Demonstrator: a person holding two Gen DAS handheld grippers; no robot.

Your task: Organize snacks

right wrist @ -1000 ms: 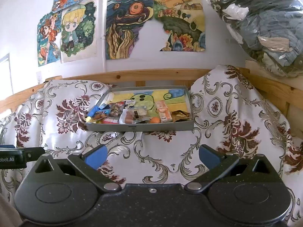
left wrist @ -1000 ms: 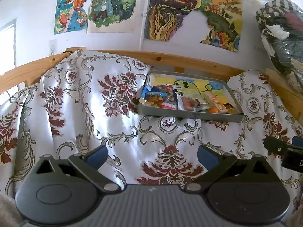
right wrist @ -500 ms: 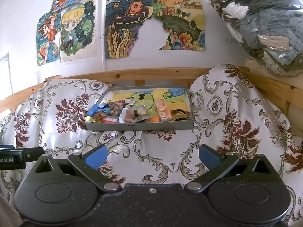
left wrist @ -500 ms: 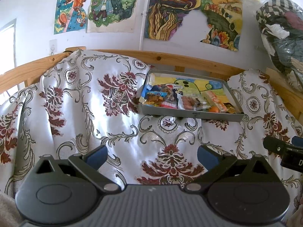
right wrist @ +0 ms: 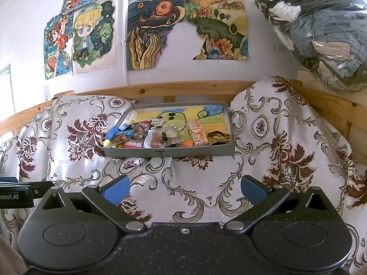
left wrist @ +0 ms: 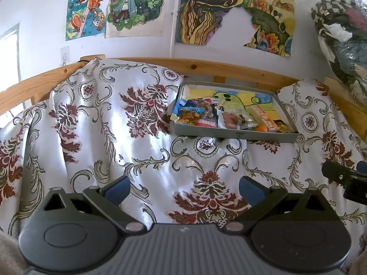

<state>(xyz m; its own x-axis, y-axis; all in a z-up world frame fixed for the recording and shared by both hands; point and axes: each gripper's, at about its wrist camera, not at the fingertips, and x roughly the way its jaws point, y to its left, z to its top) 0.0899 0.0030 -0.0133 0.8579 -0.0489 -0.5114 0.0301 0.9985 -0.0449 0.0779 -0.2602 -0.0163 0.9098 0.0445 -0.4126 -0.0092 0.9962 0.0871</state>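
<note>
A shallow grey tray [left wrist: 236, 135] [right wrist: 169, 152] rests on the floral cloth near the wooden rail. Its near half is piled with snacks: a blue packet [left wrist: 190, 112] [right wrist: 120, 135], a clear bag of brown pieces [left wrist: 231, 119] [right wrist: 164, 136], an orange-and-white bar [left wrist: 263, 118] [right wrist: 197, 133], a small orange ball [left wrist: 261, 127] [right wrist: 187, 143] and a gold wrapper [right wrist: 218, 136]. My left gripper [left wrist: 184, 186] hangs open well short of the tray, nothing between its blue pads. My right gripper [right wrist: 184, 186] is open too, level with it and equally far back.
White cloth with dark red flowers [left wrist: 103, 126] [right wrist: 275, 137] drapes over two humps either side of the tray. A wooden rail [left wrist: 229, 68] [right wrist: 183, 89] runs behind, under drawings on the wall. A clear bag of clothes [right wrist: 321, 29] sits high on the right.
Both grippers have drifted slightly; the tray sits a touch lower in the right wrist view. Nothing was taken hold of or let go.
</note>
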